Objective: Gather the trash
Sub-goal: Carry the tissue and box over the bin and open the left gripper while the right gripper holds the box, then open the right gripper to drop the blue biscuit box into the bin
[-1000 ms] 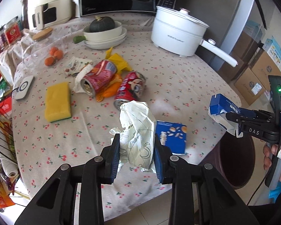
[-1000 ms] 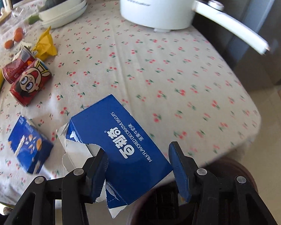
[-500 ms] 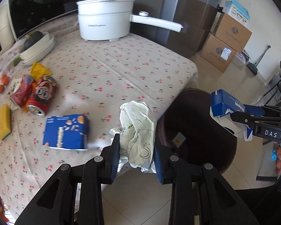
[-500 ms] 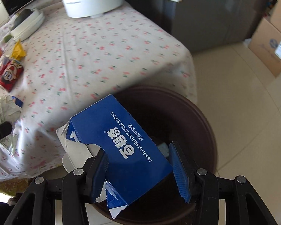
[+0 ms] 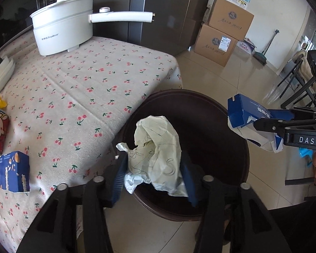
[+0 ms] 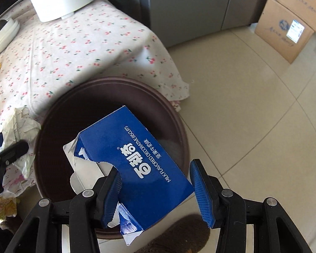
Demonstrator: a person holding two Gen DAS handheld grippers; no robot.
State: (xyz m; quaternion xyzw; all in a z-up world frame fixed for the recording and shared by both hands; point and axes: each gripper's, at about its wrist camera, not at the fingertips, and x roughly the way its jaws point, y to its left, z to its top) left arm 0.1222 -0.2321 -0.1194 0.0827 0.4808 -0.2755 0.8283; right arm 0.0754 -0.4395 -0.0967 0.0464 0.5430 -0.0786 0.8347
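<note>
Held above dark brown bin [image 5: 202,126]: crumpled paper [image 5: 155,154] in left gripper [image 5: 153,177], torn blue biscuit box [image 6: 134,164] in right gripper [image 6: 158,187].

The blue biscuit box [image 6: 141,164] carries white print reading "MILK FLAVORED DECORATIVE BISCUITS", seen upside down beside large Chinese characters. "DAS" stands in white letters on the black body of the right gripper [image 5: 263,124], as seen from the left wrist camera. The white electric pot [image 5: 62,34] on the table bears a small grey brand line that seems to read "Royalstar". Labels on the cardboard cartons [image 5: 223,32] are too small to read
</note>
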